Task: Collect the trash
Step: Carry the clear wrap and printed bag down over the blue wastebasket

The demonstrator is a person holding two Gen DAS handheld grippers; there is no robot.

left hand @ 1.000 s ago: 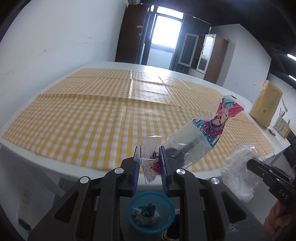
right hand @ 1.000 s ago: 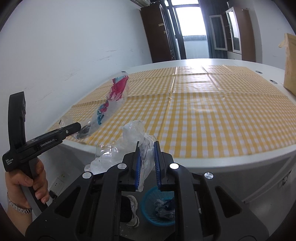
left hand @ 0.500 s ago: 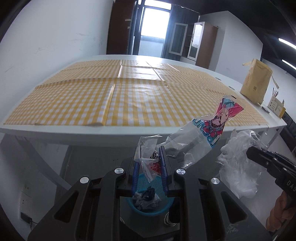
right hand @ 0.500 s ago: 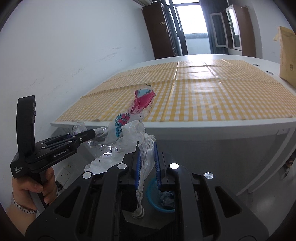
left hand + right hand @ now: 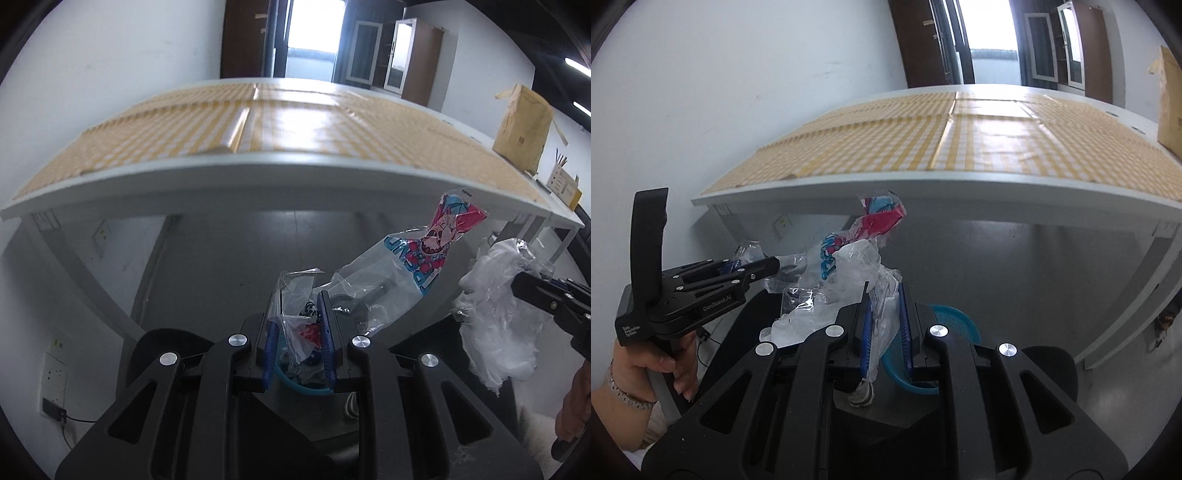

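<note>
My left gripper [image 5: 297, 295] is shut on a clear plastic wrapper [image 5: 391, 273] with a pink and blue cartoon print at its far end; a small crumpled clear piece sits between the pads. It is held below table height, above a blue trash basket [image 5: 295, 380] that holds crumpled scraps. My right gripper [image 5: 884, 291] is shut on a crumpled clear plastic bag [image 5: 849, 280], also low, over the same blue basket [image 5: 955, 325]. In the right wrist view the left gripper [image 5: 772, 264] and its printed wrapper [image 5: 871, 221] are at left. In the left wrist view the right gripper [image 5: 524, 288] holds the white bag [image 5: 495, 314].
A white table with a yellow checked cloth [image 5: 258, 122] stands ahead, its edge above both grippers. A brown paper bag [image 5: 521, 129] and a small box stand at its right end. Table legs [image 5: 1137, 288] and grey floor lie beneath. A wall socket [image 5: 55, 369] is at left.
Both grippers have come down from above the tabletop to below its edge, carrying their plastic trash toward the blue basket on the floor. Both stayed shut.
</note>
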